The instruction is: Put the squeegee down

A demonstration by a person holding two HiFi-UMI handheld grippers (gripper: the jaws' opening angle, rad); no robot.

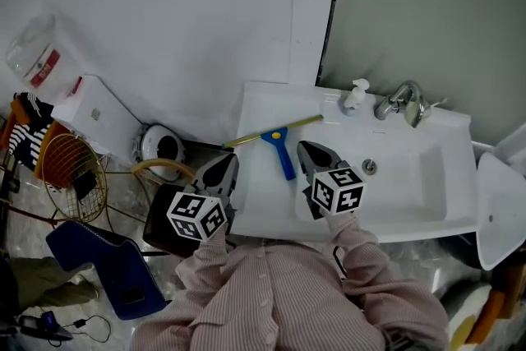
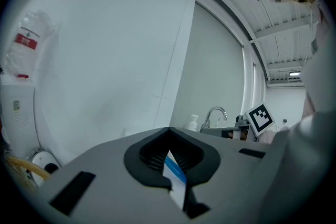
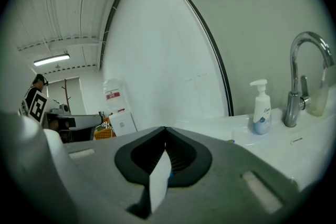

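The right gripper (image 1: 316, 152) hovers with its jaws pressed together on nothing, just beside the blue handle end of the squeegee (image 1: 278, 137). The left gripper (image 1: 222, 170) is likewise closed and empty, off the sink's left edge. The squeegee lies flat on the left rim of the sink (image 1: 263, 205), touched by neither of the 2 grippers, its yellow blade end reaching that left edge. The likely risk is that a careless sweep of either gripper nudges it over the edge or into the basin.
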